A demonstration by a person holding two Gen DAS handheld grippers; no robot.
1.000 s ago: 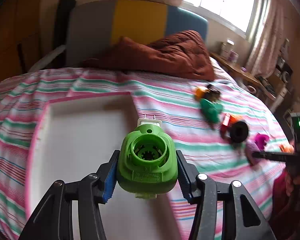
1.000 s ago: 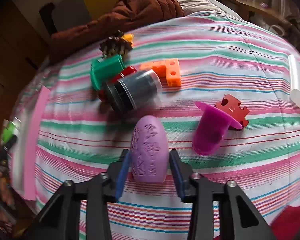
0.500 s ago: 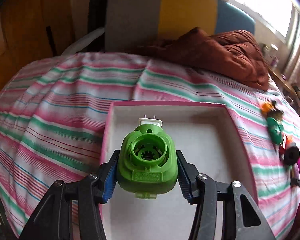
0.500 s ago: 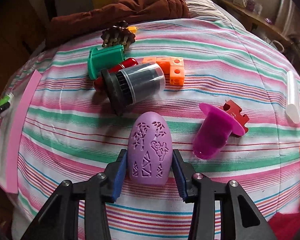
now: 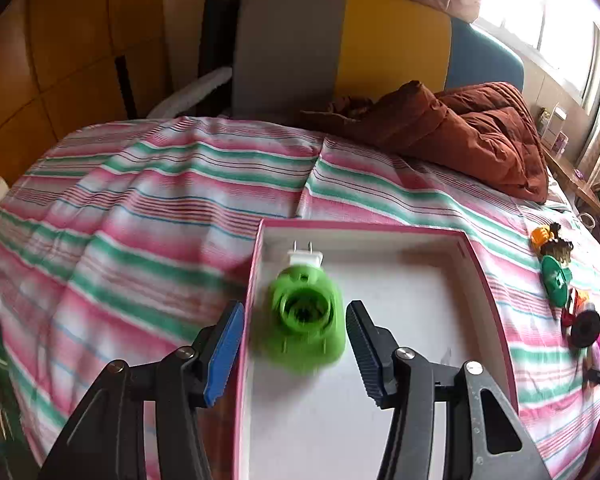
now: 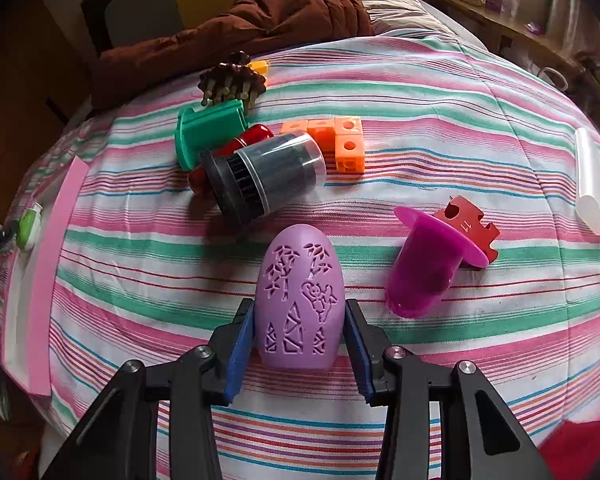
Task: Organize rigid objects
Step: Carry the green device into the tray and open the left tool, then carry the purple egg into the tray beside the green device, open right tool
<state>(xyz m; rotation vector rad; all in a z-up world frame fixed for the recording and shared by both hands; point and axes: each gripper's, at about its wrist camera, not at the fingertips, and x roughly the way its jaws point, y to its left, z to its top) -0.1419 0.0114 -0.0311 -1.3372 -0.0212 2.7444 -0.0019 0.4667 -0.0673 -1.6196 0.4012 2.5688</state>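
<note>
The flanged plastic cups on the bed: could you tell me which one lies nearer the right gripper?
The magenta cup, on its side just right of the right gripper and its lilac egg-shaped case. The green cup lies farther back, by the brown hair claw.

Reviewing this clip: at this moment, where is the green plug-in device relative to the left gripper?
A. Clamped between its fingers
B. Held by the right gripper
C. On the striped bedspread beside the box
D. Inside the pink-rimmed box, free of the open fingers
D: the green plug-in device lies in the pink-rimmed box, the left gripper open with gaps either side.
</note>
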